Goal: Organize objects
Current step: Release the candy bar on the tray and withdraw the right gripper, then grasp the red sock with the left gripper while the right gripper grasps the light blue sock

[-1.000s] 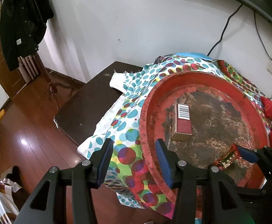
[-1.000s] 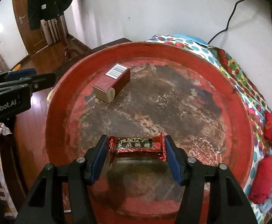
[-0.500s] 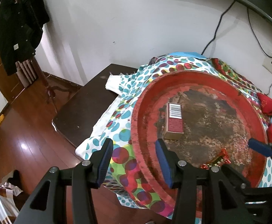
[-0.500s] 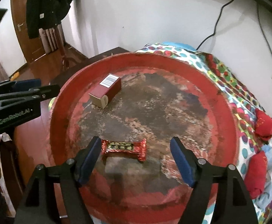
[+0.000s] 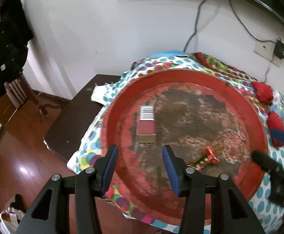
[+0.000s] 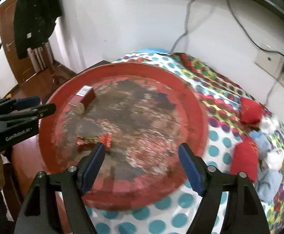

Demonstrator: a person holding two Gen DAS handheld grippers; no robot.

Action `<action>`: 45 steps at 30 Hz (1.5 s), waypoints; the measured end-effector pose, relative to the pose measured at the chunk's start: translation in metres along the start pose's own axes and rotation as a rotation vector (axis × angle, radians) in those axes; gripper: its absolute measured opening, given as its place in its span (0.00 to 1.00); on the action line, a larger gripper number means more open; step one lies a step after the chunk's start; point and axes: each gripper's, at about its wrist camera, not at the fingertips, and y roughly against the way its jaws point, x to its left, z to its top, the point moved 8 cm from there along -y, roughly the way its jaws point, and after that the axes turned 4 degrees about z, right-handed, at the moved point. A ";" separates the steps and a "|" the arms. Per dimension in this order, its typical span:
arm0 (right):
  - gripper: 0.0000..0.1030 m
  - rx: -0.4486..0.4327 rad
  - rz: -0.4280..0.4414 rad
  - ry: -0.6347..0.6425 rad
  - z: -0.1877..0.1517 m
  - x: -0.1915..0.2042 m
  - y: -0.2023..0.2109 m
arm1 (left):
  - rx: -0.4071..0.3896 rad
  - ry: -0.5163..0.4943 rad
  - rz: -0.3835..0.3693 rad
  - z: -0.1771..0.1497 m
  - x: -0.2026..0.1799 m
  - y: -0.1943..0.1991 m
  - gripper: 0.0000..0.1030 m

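Candy bar (image 6: 94, 139) loose on red tray (image 6: 197, 117), right tongs (image 6: 141, 162) empty

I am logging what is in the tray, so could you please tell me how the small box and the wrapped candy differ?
The small box is a rigid rectangular carton with a barcode on top; the wrapped candy is a flat, shiny red foil packet with crimped ends. The box stands taller and looks bulkier than the candy. Both are reddish, lie apart inside the red tray, and neither is gripped.

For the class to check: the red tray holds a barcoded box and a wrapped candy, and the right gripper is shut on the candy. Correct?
Not quite. The right gripper is open and empty; the right wrist view shows the candy lying loose on the red tray with the box.
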 end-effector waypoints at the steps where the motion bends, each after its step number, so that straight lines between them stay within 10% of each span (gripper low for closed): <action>1: 0.73 -0.004 -0.011 -0.017 -0.003 -0.010 0.004 | -0.001 -0.008 -0.005 0.000 -0.004 0.000 0.47; 22: 0.79 -0.006 -0.269 -0.319 -0.097 -0.236 0.057 | -0.046 -0.254 -0.113 -0.015 -0.116 0.035 0.47; 32: 0.85 0.021 -0.229 -0.335 -0.103 -0.252 0.028 | -0.023 -0.429 -0.184 -0.009 -0.223 0.043 0.47; 37: 0.60 0.019 -0.214 -0.269 -0.103 -0.251 0.026 | -0.002 -0.502 -0.230 -0.008 -0.274 0.037 0.47; 45: 0.57 0.003 -0.248 -0.289 -0.119 -0.280 0.047 | 0.020 -0.515 -0.246 0.002 -0.321 0.020 0.47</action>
